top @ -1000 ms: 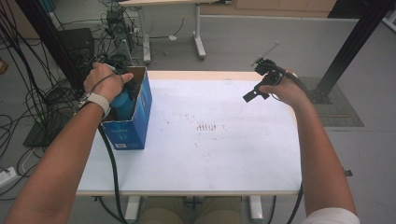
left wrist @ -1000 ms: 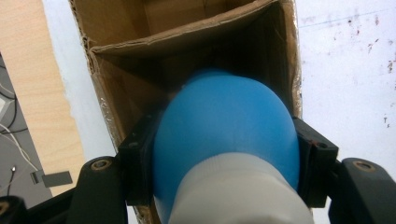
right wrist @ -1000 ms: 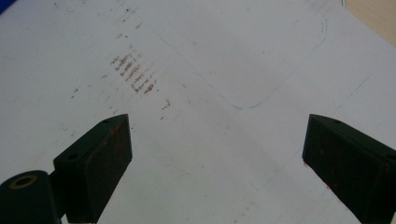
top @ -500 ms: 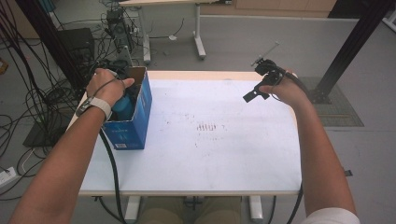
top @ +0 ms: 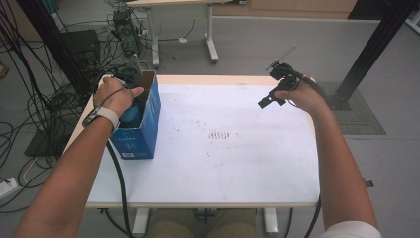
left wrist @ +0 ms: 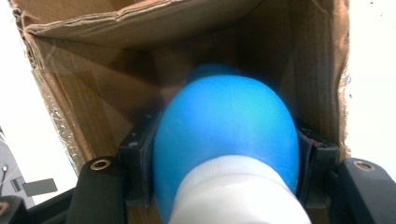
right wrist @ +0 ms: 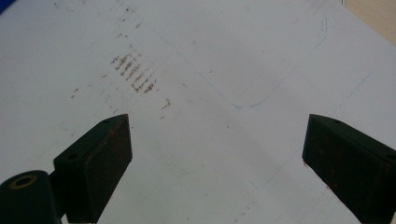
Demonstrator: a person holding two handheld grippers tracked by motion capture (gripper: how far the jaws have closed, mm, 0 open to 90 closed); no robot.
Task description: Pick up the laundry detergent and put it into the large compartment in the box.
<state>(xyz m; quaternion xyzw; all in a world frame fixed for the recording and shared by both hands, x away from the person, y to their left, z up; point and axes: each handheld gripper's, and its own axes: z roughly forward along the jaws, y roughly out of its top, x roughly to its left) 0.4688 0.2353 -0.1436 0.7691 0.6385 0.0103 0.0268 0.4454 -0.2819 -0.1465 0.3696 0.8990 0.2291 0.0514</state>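
One blue bulb (left wrist: 226, 140) clenched in left hand-held gripper (left wrist: 226, 186) inside cardboard box (top: 148, 111); right hand-held gripper (right wrist: 217, 154) released over table (top: 237, 163).

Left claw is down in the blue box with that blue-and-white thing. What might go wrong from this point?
1. The left claw grips the blue-and-white object on its rounded sides, so it may slip out.
2. The cardboard walls of the box stand close around the claw; a move might snag a flap or drag the box across the table.
3. The right claw is open over the table, away from the box, so nothing steadies it.
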